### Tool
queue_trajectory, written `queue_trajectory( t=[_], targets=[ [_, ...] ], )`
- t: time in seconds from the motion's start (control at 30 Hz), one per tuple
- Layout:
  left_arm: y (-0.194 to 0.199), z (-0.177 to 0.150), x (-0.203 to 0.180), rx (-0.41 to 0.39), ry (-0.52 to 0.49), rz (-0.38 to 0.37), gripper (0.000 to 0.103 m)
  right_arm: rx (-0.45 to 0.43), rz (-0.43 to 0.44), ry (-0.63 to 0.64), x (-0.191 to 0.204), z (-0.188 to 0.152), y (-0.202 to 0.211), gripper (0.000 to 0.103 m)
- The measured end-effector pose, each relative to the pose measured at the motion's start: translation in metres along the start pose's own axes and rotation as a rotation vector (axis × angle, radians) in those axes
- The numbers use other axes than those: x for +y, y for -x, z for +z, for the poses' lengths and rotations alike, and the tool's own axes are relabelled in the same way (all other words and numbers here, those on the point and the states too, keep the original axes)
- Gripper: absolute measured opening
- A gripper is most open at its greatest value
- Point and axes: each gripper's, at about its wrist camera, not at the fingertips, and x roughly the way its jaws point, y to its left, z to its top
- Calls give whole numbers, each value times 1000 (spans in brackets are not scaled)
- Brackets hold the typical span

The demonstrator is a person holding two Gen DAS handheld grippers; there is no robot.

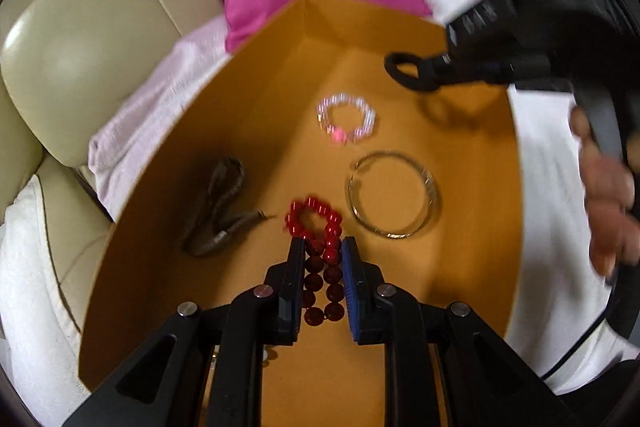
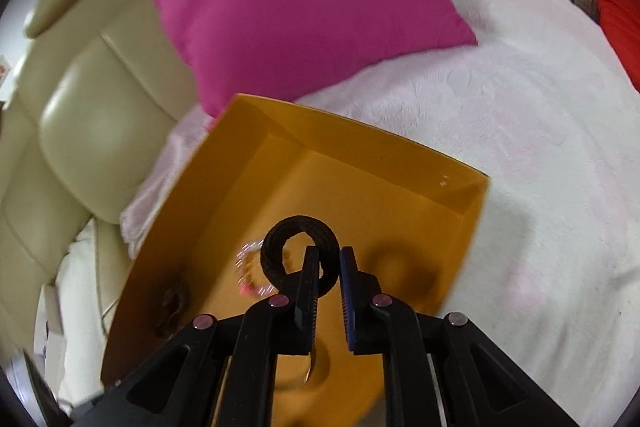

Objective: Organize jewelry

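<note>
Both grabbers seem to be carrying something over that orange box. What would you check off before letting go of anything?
1. Left gripper has the red bead bracelet between its fingers: ok.
2. Right gripper grips the black ring: cannot tell; it seems to hang on one finger.
3. Black ring is over the orange box, inside its walls: ok.
4. Floor under the ring is free of the clear bead bracelet: ok, in the left wrist view.
5. Red beads clear of the silver bangle and dark chain: ok.
6. Pictures sharp enough to judge height above the floor: not ok, blurred.
</note>
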Motion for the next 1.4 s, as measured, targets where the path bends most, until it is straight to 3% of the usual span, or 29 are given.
queue_trajectory(
  t=[0.1, 0.23, 0.27, 0.33, 0.4, 0.57, 0.7, 0.83, 0.97, 1.13, 1.27, 1.4],
  targets=[
    [-8, 2, 1, 30, 8, -5, 19, -1, 3, -32, -6, 9, -7, 13],
    [-7, 4, 3, 31, 8, 20, 36, -76, 76, -57, -16, 8, 17, 14],
    [-4, 4, 3, 23, 14, 31, 41, -99, 85, -62, -17, 8, 23, 20],
    [4, 4, 4, 5, 20, 50, 42, -161, 101, -87, -26, 4, 44, 27],
    [15, 9, 2, -19, 18, 62, 42, -212, 136, -106, -37, -5, 67, 27],
    [55, 15, -17, -115, -26, 86, 44, -283, 98, -130, -76, -36, 120, 27],
    [86, 14, -51, -180, -83, 74, 52, -321, 78, -214, -127, -73, 155, 27],
    [108, 9, -102, -220, -174, 50, 53, -321, 11, -297, -188, -121, 180, 27],
    [116, 5, -151, -238, -255, 26, 62, -336, -46, -418, -261, -175, 204, 27],
    [111, 3, -216, -236, -338, -4, 62, -383, -120, -636, -360, -232, 232, 27],
    [103, 9, -260, -226, -367, -16, 62, -409, -144, -763, -422, -261, 237, 27],
    [90, 20, -301, -240, -378, -32, 62, -382, -147, -781, -448, -262, 230, 27]
  ],
)
